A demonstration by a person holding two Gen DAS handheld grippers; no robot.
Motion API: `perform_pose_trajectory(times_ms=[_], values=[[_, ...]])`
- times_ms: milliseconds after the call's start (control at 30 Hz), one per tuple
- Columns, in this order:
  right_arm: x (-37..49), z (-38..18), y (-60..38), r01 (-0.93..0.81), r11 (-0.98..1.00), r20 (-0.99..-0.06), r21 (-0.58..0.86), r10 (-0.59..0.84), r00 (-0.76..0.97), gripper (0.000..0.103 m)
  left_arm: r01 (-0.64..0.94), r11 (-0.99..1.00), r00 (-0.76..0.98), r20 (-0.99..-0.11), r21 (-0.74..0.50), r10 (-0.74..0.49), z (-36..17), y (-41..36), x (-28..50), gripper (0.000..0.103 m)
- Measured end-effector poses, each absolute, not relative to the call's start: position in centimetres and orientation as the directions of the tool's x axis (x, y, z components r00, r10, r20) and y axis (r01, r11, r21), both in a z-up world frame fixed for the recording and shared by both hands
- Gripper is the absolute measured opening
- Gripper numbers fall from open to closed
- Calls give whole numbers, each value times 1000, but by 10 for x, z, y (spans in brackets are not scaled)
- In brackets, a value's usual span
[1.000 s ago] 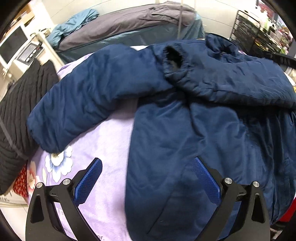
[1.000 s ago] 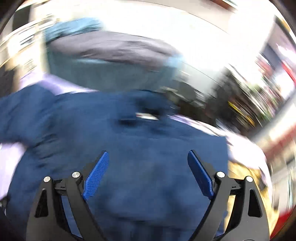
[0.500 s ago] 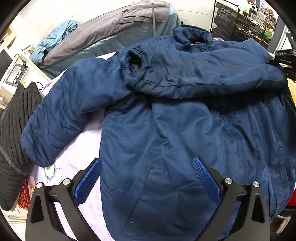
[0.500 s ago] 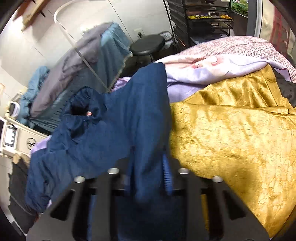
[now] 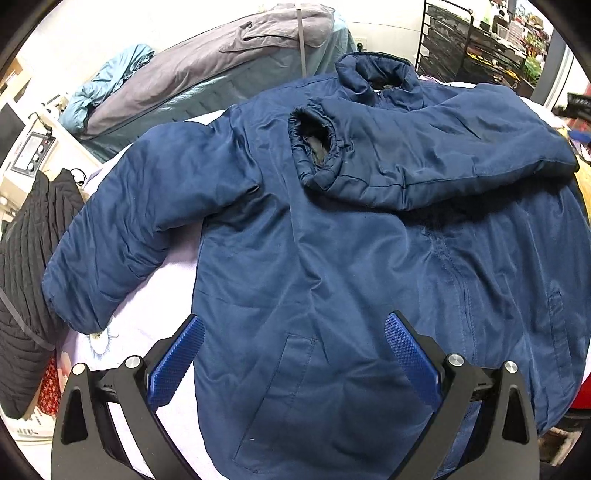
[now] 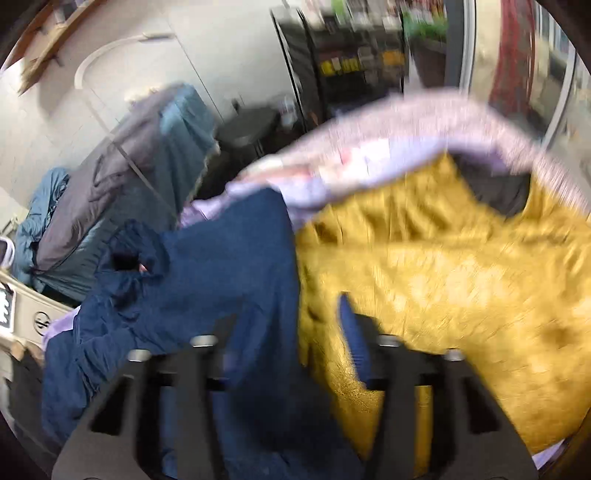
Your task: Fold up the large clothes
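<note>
A grey and teal covering [image 5: 236,70] drapes over bulky furniture against the white wall [image 5: 122,33]. Right of it stands a black wire rack [image 5: 476,44] with cluttered shelves. Left of it sits a pale appliance with a dial panel [image 5: 31,155]. Light is bright and even.

No legible text anywhere.

The right wrist view is smeared by motion: the right hand-held gripper [image 6: 288,332] is blurred. The padded navy-blue jacket [image 5: 332,277] is cut off at the left view's lower edge.
</note>
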State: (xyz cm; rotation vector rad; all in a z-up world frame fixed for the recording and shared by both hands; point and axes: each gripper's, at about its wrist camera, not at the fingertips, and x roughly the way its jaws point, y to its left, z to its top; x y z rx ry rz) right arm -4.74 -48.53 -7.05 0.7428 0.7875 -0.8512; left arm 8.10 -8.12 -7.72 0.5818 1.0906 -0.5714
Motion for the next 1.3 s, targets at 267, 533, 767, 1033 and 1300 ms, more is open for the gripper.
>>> perform_pose_trajectory(times_ms=[267, 533, 767, 1033, 1300], values=[[20, -56, -379, 554, 832, -809, -4, -328, 487, 67, 671, 726, 352, -925, 147, -139, -79, -80, 81, 97], [60, -154, -320, 370, 885, -894, -282, -382, 234, 67, 627, 766, 366, -922, 144, -126, -77, -58, 85, 97], [72, -189, -311, 285, 860, -868, -424, -476, 145, 68, 567, 814, 359, -927, 129, -104, -82, -28, 90, 96], [68, -151, -303, 353, 886, -885, -300, -397, 243, 71, 531, 842, 374, -919, 101, -126, -78, -13, 92, 96], [21, -126, -261, 402, 905, -916, -138, -271, 297, 80, 548, 833, 363, -919, 77, -154, -81, -10, 89, 96]])
